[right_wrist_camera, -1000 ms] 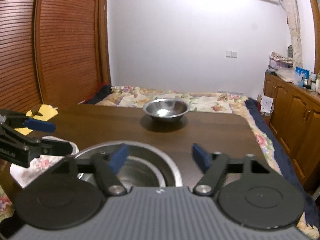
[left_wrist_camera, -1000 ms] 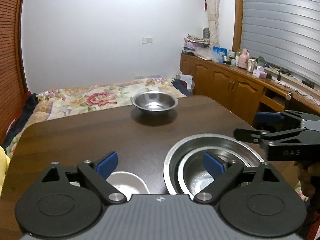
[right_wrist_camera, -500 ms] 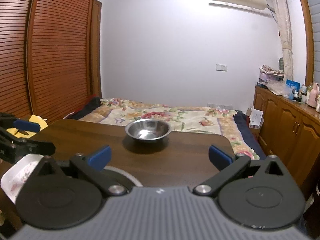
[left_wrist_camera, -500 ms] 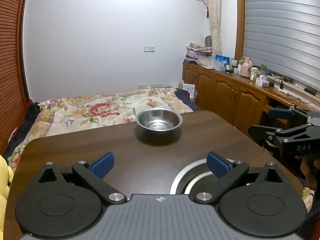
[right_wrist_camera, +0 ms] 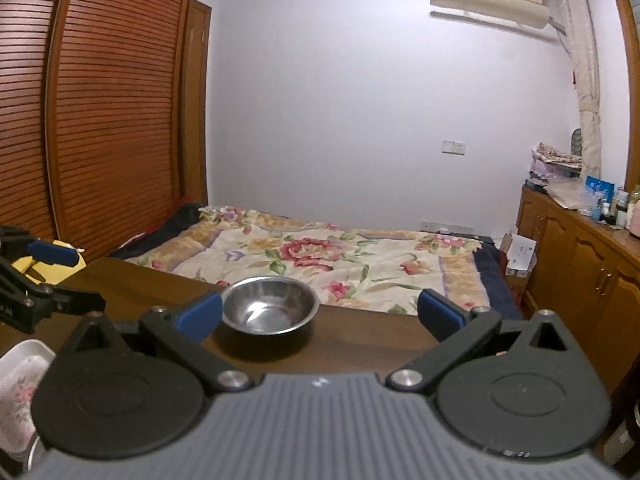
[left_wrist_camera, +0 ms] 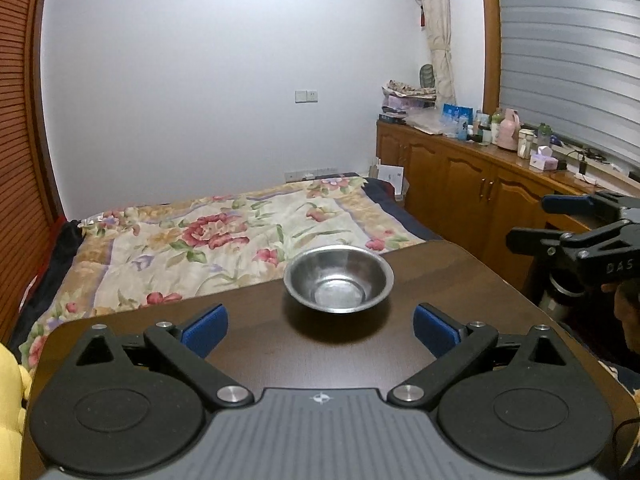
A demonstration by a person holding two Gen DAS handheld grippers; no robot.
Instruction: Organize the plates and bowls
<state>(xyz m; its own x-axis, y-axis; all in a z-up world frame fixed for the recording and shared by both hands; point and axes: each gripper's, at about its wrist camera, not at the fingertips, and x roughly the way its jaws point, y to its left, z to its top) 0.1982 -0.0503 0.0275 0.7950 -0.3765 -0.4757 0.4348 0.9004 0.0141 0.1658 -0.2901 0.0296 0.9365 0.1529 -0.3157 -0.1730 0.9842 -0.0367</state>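
Note:
A small steel bowl [left_wrist_camera: 338,280] stands near the far edge of the dark wooden table [left_wrist_camera: 256,344]. My left gripper [left_wrist_camera: 320,326] is open above the table, well short of that bowl, with nothing between its blue pads. In the right wrist view the same steel bowl [right_wrist_camera: 270,305] lies ahead, just right of the left blue pad, and my right gripper [right_wrist_camera: 320,314] is open and empty. A white floral plate [right_wrist_camera: 18,372] shows at the lower left of the right wrist view. The right gripper [left_wrist_camera: 576,236] also appears at the right edge of the left wrist view.
Beyond the table lies a bed with a floral quilt [left_wrist_camera: 224,236]. Wooden cabinets [left_wrist_camera: 472,192] topped with bottles and boxes run along the right wall. Slatted wooden doors [right_wrist_camera: 100,112] stand on the left. Something yellow [left_wrist_camera: 10,388] sits off the table's left side.
Both grippers have lifted and pulled back, and their jaws have spread wider. The nested large steel bowls and the white plate have dropped out of the left wrist view.

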